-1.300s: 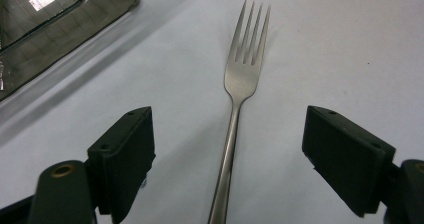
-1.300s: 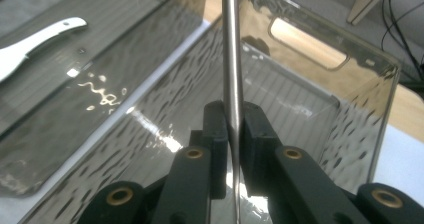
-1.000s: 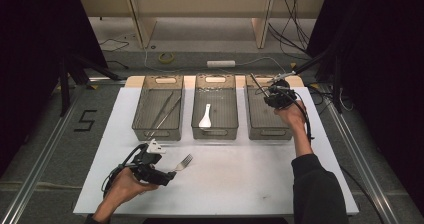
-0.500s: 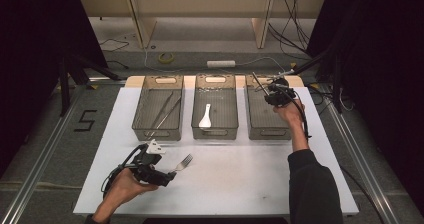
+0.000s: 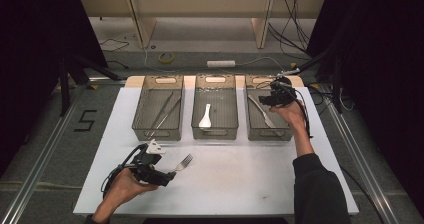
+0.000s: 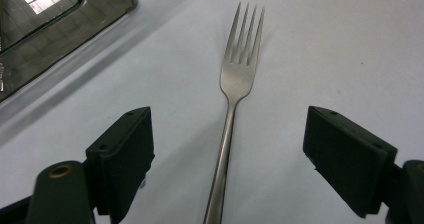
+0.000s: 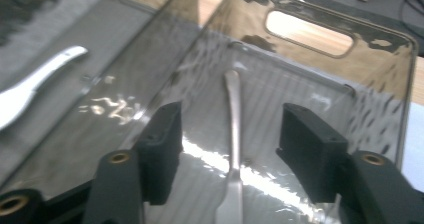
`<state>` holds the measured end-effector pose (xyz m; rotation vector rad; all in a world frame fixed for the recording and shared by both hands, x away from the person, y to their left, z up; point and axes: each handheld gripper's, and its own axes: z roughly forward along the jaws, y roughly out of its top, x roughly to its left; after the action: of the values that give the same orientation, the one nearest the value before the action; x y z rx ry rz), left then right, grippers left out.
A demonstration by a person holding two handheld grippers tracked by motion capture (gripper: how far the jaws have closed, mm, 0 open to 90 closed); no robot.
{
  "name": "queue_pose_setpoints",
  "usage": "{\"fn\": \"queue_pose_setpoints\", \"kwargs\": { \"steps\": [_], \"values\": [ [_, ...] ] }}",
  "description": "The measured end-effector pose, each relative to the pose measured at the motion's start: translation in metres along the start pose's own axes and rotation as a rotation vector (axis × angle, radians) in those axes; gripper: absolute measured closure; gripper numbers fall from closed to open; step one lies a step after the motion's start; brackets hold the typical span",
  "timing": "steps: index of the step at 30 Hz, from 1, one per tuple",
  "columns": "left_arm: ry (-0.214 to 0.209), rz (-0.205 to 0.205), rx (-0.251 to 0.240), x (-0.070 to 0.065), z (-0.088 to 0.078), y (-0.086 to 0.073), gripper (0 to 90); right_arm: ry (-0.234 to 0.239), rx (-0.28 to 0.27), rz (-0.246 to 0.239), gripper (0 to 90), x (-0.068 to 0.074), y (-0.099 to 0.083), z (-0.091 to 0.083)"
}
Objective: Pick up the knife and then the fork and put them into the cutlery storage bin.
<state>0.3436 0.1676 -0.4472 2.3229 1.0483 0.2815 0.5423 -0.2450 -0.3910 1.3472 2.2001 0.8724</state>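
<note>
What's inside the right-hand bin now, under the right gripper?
A single metal knife lies loose on the floor of the right bin. The right gripper, whose jaws have just been opening, hovers above it and hides the bin's far right corner.

Both hand-held grippers (image 5: 172, 174) (image 5: 263, 100) w/ jaws apart, right's just opened.

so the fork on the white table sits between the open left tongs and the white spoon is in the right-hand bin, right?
Not quite: the white spoon lies in the middle bin, as the high view shows. The right-hand bin holds a metal utensil instead. The rest stands: the fork lies on the white table between the open left tongs.
</note>
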Motion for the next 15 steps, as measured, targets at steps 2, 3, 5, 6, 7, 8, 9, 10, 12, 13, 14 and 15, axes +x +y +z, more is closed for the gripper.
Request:
{"fn": "queue_pose_setpoints", "kwargs": {
  "steps": [2, 3, 5, 6, 7, 8, 9, 10, 12, 13, 14, 15],
  "values": [
    [0.001, -0.001, 0.001, 0.000, 0.000, 0.000, 19.6, 0.030, -0.012, 0.004, 37.5, 0.002, -0.001, -0.005],
    [0.000, -0.002, 0.004, 0.001, 0.000, 0.000, 19.6, 0.045, -0.018, 0.006, 36.1, 0.004, -0.001, -0.008],
    [-0.004, -0.006, 0.006, 0.001, -0.001, 0.000, 19.6, 0.072, -0.043, 0.005, 33.9, 0.008, -0.003, -0.016],
    [-0.003, -0.008, 0.004, 0.002, 0.000, 0.001, 19.4, 0.095, -0.046, 0.005, 31.9, 0.010, -0.004, -0.019],
    [-0.003, -0.009, 0.005, 0.001, -0.001, 0.001, 19.3, 0.119, -0.050, 0.006, 31.0, 0.013, -0.005, -0.023],
    [-0.001, -0.009, 0.004, 0.001, -0.001, 0.001, 19.2, 0.139, -0.064, 0.003, 30.7, 0.015, -0.007, -0.027],
    [-0.002, -0.009, 0.003, 0.001, -0.002, 0.002, 19.2, 0.153, -0.073, -0.003, 30.3, 0.019, -0.009, -0.031],
    [-0.001, -0.006, 0.001, 0.002, -0.003, 0.002, 19.2, 0.161, -0.080, -0.011, 29.8, 0.023, -0.011, -0.036],
    [0.003, -0.012, -0.006, 0.002, -0.004, 0.003, 19.2, 0.187, -0.093, -0.021, 29.3, 0.030, -0.016, -0.045],
    [0.003, -0.013, -0.003, 0.002, -0.004, 0.004, 19.2, 0.197, -0.099, -0.027, 29.1, 0.034, -0.018, -0.049],
    [0.003, -0.014, -0.005, 0.002, -0.005, 0.004, 19.2, 0.202, -0.106, -0.033, 28.7, 0.038, -0.021, -0.053],
    [0.003, -0.014, -0.004, 0.002, -0.005, 0.004, 19.2, 0.204, -0.112, -0.039, 28.6, 0.042, -0.024, -0.057]
  ]
}}
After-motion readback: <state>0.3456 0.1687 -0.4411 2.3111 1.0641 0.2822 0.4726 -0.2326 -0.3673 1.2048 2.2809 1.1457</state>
